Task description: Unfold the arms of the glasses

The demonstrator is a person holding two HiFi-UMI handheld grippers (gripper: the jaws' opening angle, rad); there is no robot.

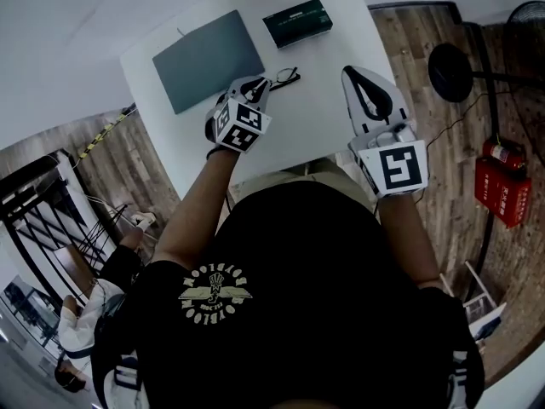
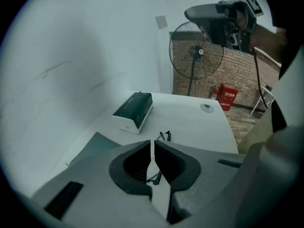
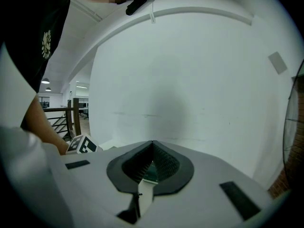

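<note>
Desk: white rectangular desk [image 1: 324, 118] carrying the items.
Mat: flat grey rectangular mat [image 1: 209, 58], at 10 o'clock of the left claw.
Left claw [image 2: 152, 145]: a narrow slit apart, gripping nothing.
Glasses: black-framed glasses [image 1: 286, 77] on the desk, just beside the left claw's tips at 1 o'clock.
Box: dark green rectangular box [image 1: 296, 21], at 12 o'clock of the glasses.
Right claw [image 3: 152, 144]: closed tight, empty, at 3 o'clock of the glasses.

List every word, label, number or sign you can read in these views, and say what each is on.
No text here can be read cleanly.
Black shirt: a ring of lettering round a pale emblem, upside down and blurred, unreadable.
Red box: white characters, too small to read.
Green box: any print is too small to read.
</note>
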